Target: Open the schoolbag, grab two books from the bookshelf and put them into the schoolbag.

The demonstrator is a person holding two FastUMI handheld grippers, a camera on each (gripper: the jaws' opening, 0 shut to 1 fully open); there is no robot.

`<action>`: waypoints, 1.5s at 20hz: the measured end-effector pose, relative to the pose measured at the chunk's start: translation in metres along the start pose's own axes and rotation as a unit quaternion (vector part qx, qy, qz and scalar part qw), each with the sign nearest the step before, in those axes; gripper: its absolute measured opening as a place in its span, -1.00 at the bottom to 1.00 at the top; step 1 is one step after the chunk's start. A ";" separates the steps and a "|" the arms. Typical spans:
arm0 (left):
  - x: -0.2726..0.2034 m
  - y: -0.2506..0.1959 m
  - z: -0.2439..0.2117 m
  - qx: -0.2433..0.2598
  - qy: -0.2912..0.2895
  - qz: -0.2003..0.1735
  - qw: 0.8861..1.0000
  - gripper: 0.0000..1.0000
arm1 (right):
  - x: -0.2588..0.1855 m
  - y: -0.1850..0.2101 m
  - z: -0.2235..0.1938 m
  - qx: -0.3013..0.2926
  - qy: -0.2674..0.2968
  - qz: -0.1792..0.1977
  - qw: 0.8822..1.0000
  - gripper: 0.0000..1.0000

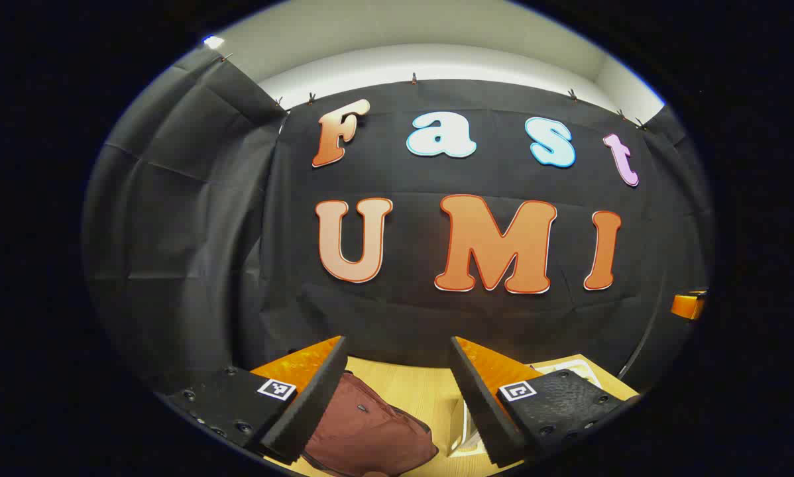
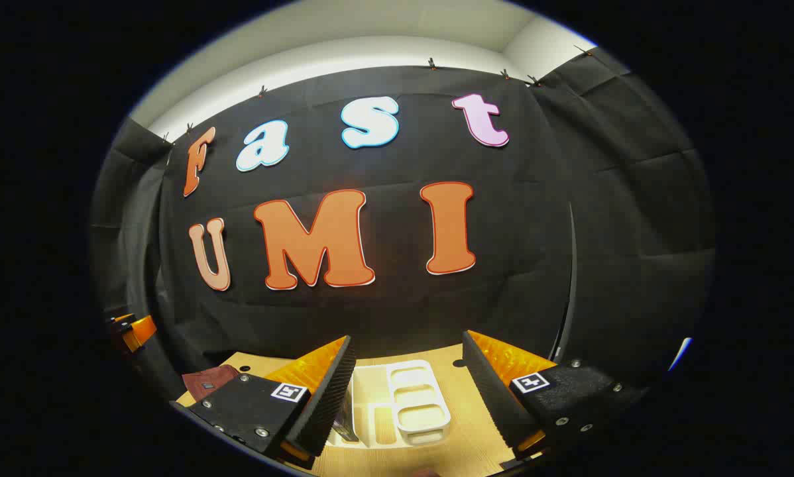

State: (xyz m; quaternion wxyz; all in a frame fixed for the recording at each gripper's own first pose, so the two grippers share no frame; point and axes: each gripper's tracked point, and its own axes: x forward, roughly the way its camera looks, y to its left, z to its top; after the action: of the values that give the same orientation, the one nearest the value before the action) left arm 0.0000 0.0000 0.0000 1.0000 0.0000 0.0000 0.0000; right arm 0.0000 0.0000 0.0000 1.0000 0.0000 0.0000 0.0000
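**Both tongs raised above the table, jaws apart, nothing held**

Left gripper view. My left gripper [image 1: 397, 404] stands with its two fingers spread wide; nothing lies between them in contact with either one. Directly below and beyond the gap, the dark red schoolbag [image 1: 370, 434] lies on the wooden table [image 1: 423, 391]. The bag sits low in the view, nearer my left-hand finger than the other, partly covered by that finger's edge. Its zip state cannot be determined from this angle. To the right of the bag, just behind my other finger, a corner of the white bookshelf [image 1: 569, 366] is visible on the same table; it lies apart from the bag. Farther off, at the right edge of the view, part of my right gripper [image 1: 688, 306] shows in the air.

Right gripper view. My right gripper [image 2: 407, 397] is likewise spread, with no object clamped. Between and below its fingers stands the white bookshelf [image 2: 410, 401], showing several open compartments. A dark book [image 2: 345, 417] stands upright at its left side, just beside my left-hand finger. Farther left on the table, a corner of the schoolbag [image 2: 206, 380] shows, well apart from the shelf.
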 end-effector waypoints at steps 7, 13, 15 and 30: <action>-0.001 0.003 -0.006 -0.002 0.009 -0.016 1.000 0.91 | -0.005 -0.001 0.003 0.007 -0.001 -0.010 1.000 0.92; -0.012 0.011 -0.010 0.008 0.017 -0.009 1.000 0.92 | -0.007 0.011 0.006 0.008 -0.002 0.004 1.000 1.00; -0.015 0.014 -0.009 0.009 0.016 -0.004 1.000 0.91 | -0.007 0.013 0.006 0.004 -0.003 0.006 1.000 0.92; -0.024 0.027 -0.004 -0.002 0.008 0.016 1.000 0.92 | -0.008 0.016 0.001 -0.002 0.004 0.012 1.000 0.92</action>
State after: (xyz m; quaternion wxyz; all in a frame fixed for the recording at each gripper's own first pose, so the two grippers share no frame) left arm -0.0244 0.0273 -0.0036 0.9998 -0.0018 0.0083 0.0155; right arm -0.0079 0.0165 0.0012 0.9999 -0.0018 0.0044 0.0118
